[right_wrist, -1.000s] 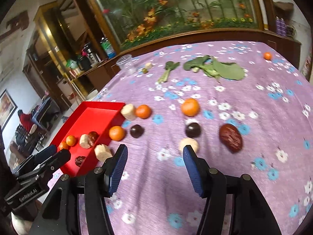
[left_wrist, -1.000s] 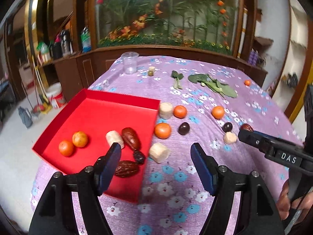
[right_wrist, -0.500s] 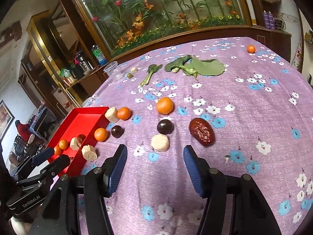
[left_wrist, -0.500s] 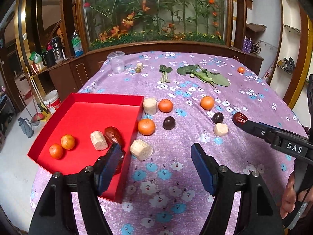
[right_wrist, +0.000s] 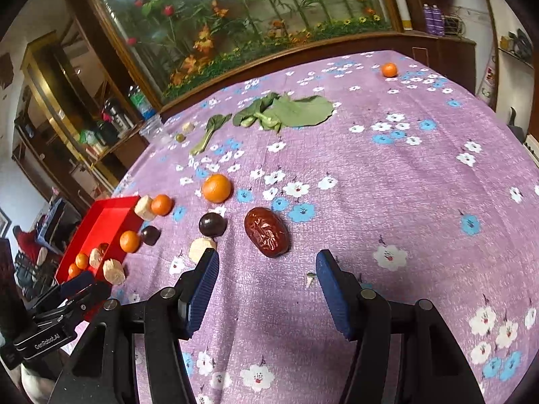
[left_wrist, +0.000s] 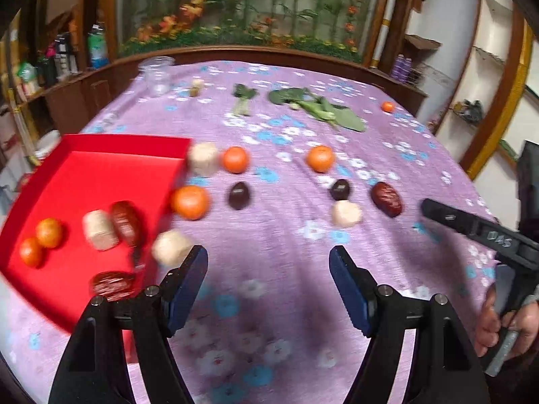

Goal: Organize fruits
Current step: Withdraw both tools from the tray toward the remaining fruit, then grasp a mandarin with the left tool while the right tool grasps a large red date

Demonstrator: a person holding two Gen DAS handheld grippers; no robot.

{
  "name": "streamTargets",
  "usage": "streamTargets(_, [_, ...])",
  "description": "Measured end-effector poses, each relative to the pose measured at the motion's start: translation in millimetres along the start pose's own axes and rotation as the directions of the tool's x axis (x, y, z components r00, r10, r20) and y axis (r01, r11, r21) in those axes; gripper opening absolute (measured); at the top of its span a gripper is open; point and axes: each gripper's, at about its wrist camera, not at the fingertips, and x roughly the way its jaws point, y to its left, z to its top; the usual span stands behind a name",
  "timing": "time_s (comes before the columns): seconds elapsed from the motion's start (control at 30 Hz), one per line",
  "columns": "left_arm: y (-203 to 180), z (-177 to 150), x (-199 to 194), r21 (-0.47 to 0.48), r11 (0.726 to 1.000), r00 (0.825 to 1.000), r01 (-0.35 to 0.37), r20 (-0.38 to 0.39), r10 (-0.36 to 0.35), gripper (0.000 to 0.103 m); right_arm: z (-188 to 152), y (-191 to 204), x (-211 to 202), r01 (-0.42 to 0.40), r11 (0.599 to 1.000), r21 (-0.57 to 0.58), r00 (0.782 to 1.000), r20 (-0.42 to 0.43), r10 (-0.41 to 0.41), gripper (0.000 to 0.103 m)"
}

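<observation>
A red tray [left_wrist: 111,171] at the table's left holds two small oranges, a pale chunk and two red dates. Loose on the purple flowered cloth lie oranges [left_wrist: 190,202], dark plums [left_wrist: 239,195], pale chunks [left_wrist: 346,213] and a red date [left_wrist: 386,199]. My left gripper [left_wrist: 268,271] is open and empty, just right of the tray's near corner. My right gripper [right_wrist: 266,277] is open and empty, just short of the red date [right_wrist: 266,235]. The tray also shows in the right wrist view [right_wrist: 111,222].
Green leaves [right_wrist: 293,111] and a small bok choy [right_wrist: 209,133] lie further back. A clear cup [left_wrist: 156,75] stands at the back left. A lone orange [right_wrist: 389,69] sits far right. Wooden cabinets edge the table.
My right gripper has moved forward and right, and the red date now lies just ahead of its fingers. My left gripper has shifted right, away from the tray. Both stay open.
</observation>
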Motion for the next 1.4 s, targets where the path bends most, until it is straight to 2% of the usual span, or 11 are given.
streamTargets(0.17, [-15,15,19,0.02,0.997,0.997,0.08,-0.018,-0.079,0.074,13,6,17,0.036,0.996,-0.082,0.999,-0.031,-0.039,0.064])
streamTargets(0.3, [-18,49,41,-0.012,0.992,0.991,0.127,-0.031,-0.127,0.073,22,4,28,0.04,0.994,-0.101,0.998,-0.05,-0.045,0.064])
streamTargets(0.4, [-23,78,65,0.007,0.995,0.994,0.101,-0.035,-0.1,0.073,26,5,37,0.033,0.994,-0.104,0.997,-0.063,-0.04,0.064])
streamTargets(0.53, [-31,99,99,0.024,0.995,0.994,0.092,-0.054,-0.091,0.073,28,9,47,0.027,0.992,-0.124,0.996,-0.08,-0.037,0.064])
streamTargets(0.63, [-39,105,118,0.058,0.994,0.994,0.091,-0.067,-0.087,0.073,28,12,54,0.023,0.99,-0.143,0.995,-0.098,-0.037,0.064])
streamTargets(0.73, [-51,105,133,0.13,0.988,0.994,0.086,-0.084,-0.075,0.071,28,14,61,0.022,0.987,-0.158,0.992,-0.118,-0.041,0.064])
streamTargets(0.83, [-52,102,144,0.151,0.985,0.991,0.087,-0.111,-0.07,0.06,27,13,66,0.021,0.987,-0.159,0.99,-0.132,-0.042,0.064])
streamTargets(0.9, [-51,99,151,0.154,0.984,0.988,0.092,-0.137,-0.071,0.045,26,13,68,0.019,0.987,-0.157,0.99,-0.137,-0.041,0.062])
streamTargets(1.03, [-55,96,152,0.176,0.979,0.989,0.102,-0.128,-0.08,0.034,25,14,69,0.037,0.984,-0.177,0.989,-0.133,-0.062,0.049])
streamTargets(1.1, [-58,95,152,0.188,0.978,0.99,0.091,-0.122,-0.068,0.033,24,16,70,0.049,0.98,-0.194,0.989,-0.13,-0.075,0.04])
streamTargets(1.4, [-44,92,126,0.12,0.986,0.99,0.116,-0.091,-0.106,0.033,26,22,55,0.051,0.978,-0.201,0.994,-0.085,-0.069,0.038])
